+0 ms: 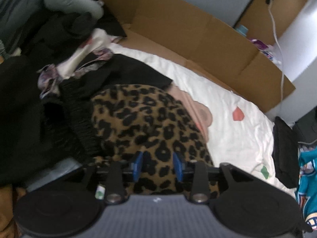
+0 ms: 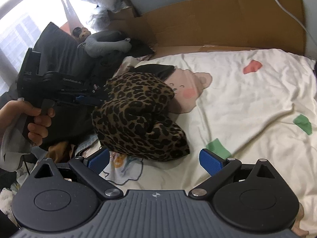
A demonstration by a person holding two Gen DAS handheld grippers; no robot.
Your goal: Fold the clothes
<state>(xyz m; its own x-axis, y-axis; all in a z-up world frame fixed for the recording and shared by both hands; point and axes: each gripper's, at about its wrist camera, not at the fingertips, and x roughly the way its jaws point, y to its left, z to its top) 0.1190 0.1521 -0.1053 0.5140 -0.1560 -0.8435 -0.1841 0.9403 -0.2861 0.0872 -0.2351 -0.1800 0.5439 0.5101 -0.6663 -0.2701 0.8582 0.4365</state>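
Observation:
A leopard-print garment (image 2: pixel 138 117) hangs bunched above the white bed sheet (image 2: pixel 247 103). It fills the middle of the left wrist view (image 1: pixel 142 119). My left gripper (image 1: pixel 158 165) is shut on its cloth, blue pads pinching a fold; it shows from the side in the right wrist view (image 2: pixel 95 100), held by a hand. My right gripper (image 2: pixel 155 160) is open and empty, just below and in front of the hanging garment, above the sheet.
A pile of dark clothes (image 1: pixel 29 103) lies left of the garment. A cardboard sheet (image 2: pixel 227 17) stands along the far side of the bed. A black folded item (image 1: pixel 283 152) and teal cloth (image 1: pixel 307 178) lie at the bed's right end.

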